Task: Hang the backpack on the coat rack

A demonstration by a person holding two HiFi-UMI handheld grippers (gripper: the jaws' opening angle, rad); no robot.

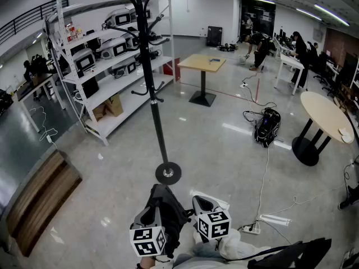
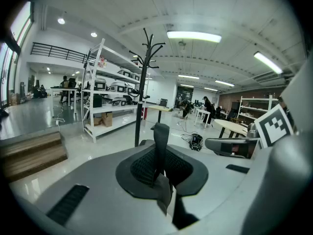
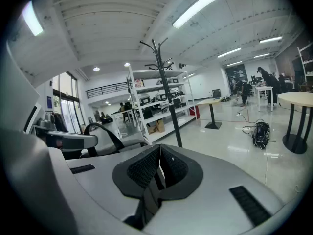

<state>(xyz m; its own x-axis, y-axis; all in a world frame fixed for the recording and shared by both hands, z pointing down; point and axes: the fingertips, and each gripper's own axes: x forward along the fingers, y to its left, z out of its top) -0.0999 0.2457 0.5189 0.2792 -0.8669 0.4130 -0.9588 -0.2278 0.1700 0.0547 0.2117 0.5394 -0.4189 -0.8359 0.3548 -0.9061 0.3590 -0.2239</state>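
The black coat rack (image 1: pixel 154 105) stands on its round base (image 1: pixel 168 173) just ahead of me, its hooks bare. It also shows in both gripper views: coat rack (image 2: pixel 141 97), coat rack (image 3: pixel 168 102). The dark backpack (image 1: pixel 166 209) hangs low in front of me, by the left gripper's marker cube (image 1: pixel 148 240). My left gripper (image 2: pixel 159 169) is shut on a black backpack strap (image 2: pixel 161 140) that stands up between its pads. My right gripper (image 3: pixel 160 164) is beside it, shut, with nothing showing above its pads. A strap loop (image 3: pixel 103 131) arches to its left.
White shelving (image 1: pixel 106 66) with boxes and devices stands left of the rack. Wooden steps (image 1: pixel 39 198) lie at the near left. A square table (image 1: pixel 202 63), a round table (image 1: pixel 325 114), a black bag (image 1: pixel 267 126) and a power strip (image 1: pixel 249 227) with cables occupy the right. People work at far desks.
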